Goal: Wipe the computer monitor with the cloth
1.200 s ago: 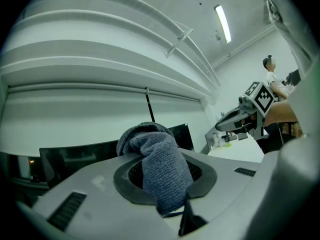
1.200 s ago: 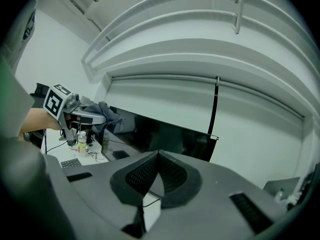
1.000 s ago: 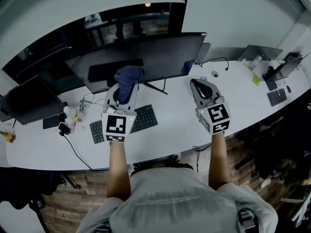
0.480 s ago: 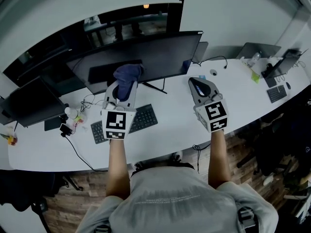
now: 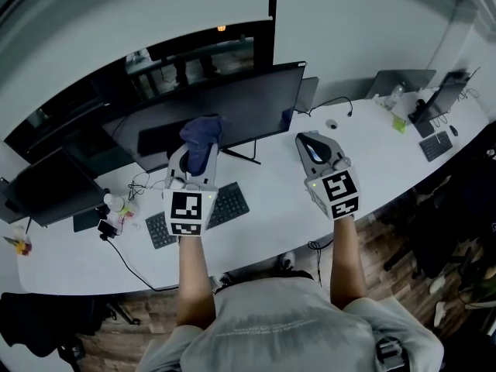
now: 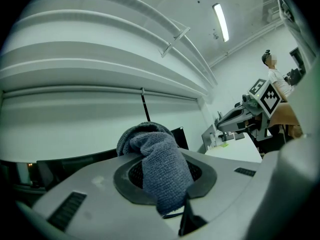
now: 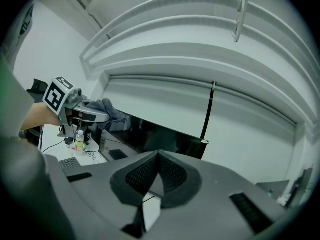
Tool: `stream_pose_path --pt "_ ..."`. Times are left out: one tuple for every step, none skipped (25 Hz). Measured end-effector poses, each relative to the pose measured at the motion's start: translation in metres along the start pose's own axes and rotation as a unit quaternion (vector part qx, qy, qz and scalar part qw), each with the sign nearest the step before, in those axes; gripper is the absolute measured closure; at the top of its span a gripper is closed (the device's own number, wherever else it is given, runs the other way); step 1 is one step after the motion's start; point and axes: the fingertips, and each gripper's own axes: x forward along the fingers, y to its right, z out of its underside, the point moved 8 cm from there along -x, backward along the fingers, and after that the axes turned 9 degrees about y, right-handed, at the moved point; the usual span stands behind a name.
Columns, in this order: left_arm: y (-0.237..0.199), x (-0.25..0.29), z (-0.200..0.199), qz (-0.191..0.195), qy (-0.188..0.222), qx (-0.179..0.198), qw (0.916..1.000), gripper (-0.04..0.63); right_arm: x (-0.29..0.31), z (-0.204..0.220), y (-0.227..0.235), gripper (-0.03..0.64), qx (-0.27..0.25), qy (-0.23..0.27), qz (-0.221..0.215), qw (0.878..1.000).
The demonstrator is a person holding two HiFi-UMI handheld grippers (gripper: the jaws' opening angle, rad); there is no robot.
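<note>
Cloth [image 5: 200, 140]: dark blue, bunched into a wad, clenched in the fingers of the left gripper [image 5: 195, 152]. It is held up off the worktop [image 5: 267, 208], centre-left of the head view, in front of the lower left part of the monitor [image 5: 240, 99]. Cannot tell whether the cloth touches the screen. In the left gripper view a loose fold hangs over the fingers toward the camera.

Right gripper [image 5: 308, 141]: fingers closed together on nothing, raised right of centre, just beside the monitor's right end.

Step in hand, as I judge it: bringing the wad to the glass.
- Only soft cloth should meet the panel, with the hard fingers kept behind it.
- Light pressure, since the screen stands on a thin stand and may rock.
- Long overlapping sideways passes from the top edge down.
- Watch that the hanging fold does not drag across the keyboard [image 5: 223, 204] below.
- The empty right gripper could steady the right edge if the screen wobbles.

Count:
- Cloth: one.
- Grippers: two.
- Wide monitor: one. A second dark screen [image 5: 46, 183] stands at lower left.
- Open laptop [image 5: 403, 82]: one, upper right.
- Keyboards: two, one under the left gripper and a small one [image 5: 435, 144] at far right.
- Small bottle [image 5: 115, 201]: one, among the cables at left.
</note>
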Motion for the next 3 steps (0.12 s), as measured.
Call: stream_pose_path --pt "0.0013 -0.0007 0.0 0.001 -0.002 0.0 1.0 0.514 -0.003 0.0009 0.0003 0.617 0.001 -0.004 0.0 1.0" --pt "0.0029 -0.0015 0.0002 0.002 -0.004 0.0 1.0 0.514 -0.0058 0.0013 0.0007 0.617 0.002 -0.007 0.001 1.0" --pt "0.0045 -0.0022 0.0006 0.003 -0.007 -0.001 1.0 0.514 -0.0086 0.0016 0.001 0.617 0.002 -0.01 0.001 1.0"
